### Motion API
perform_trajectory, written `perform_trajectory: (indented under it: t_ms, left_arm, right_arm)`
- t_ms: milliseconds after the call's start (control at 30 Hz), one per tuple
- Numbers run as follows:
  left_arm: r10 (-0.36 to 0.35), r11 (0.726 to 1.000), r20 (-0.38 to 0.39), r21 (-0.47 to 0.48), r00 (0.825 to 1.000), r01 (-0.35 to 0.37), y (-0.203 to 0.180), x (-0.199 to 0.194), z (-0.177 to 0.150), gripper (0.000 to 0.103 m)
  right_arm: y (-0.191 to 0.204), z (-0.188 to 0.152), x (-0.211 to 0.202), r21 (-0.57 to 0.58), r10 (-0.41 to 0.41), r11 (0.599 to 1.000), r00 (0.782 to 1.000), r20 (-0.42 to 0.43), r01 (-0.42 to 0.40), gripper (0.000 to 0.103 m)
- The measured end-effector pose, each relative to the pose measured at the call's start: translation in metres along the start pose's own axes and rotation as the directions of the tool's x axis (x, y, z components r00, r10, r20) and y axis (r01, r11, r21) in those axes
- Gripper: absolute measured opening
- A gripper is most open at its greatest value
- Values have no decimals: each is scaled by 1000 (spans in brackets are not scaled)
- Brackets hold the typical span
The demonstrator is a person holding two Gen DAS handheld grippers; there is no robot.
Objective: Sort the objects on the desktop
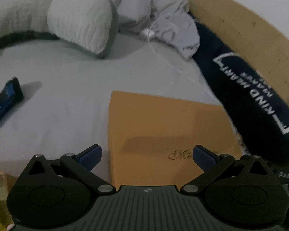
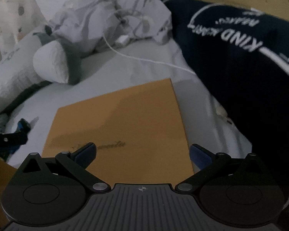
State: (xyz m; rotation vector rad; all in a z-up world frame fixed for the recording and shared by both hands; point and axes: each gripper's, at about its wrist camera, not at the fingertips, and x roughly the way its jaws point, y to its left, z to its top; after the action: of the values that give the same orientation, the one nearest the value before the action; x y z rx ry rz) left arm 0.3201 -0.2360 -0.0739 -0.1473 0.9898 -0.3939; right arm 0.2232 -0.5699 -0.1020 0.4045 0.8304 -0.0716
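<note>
On the grey bed sheet (image 1: pixel 67 105), toward its left edge, lies a blue-and-black object (image 1: pixel 4 98), too dim to identify. Further in, a white bolster pillow (image 1: pixel 81 21) rests against crumpled pale bedding (image 1: pixel 163 15). The left gripper (image 1: pixel 147 155) hovers with its jaws spread wide, holding nothing, over the near edge of a flat orange box (image 1: pixel 163 125) lying mid-sheet. The right gripper (image 2: pixel 142 154) is likewise wide apart and empty above that box. A white cable (image 2: pixel 144 59) trails toward a navy garment (image 2: pixel 240 67) along the right edge.
</note>
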Motion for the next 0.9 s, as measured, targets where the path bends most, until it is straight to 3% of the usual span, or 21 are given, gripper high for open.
perform_trajectory:
  t_ms: [267, 600, 900]
  left_arm:
    - [33, 998, -51, -43, 998, -35, 9, 33, 1, 103]
    - [26, 999, -98, -39, 995, -30, 8, 57, -6, 103]
    - [10, 995, -80, -99, 997, -18, 11, 69, -8, 103]
  right_arm:
    - [-13, 0, 30, 21, 15, 1000, 999, -38, -14, 103]
    - [-21, -3, 54, 33, 19, 999, 996, -86, -16, 103]
    - [-29, -6, 58, 53, 54, 997, 996, -72, -50, 103]
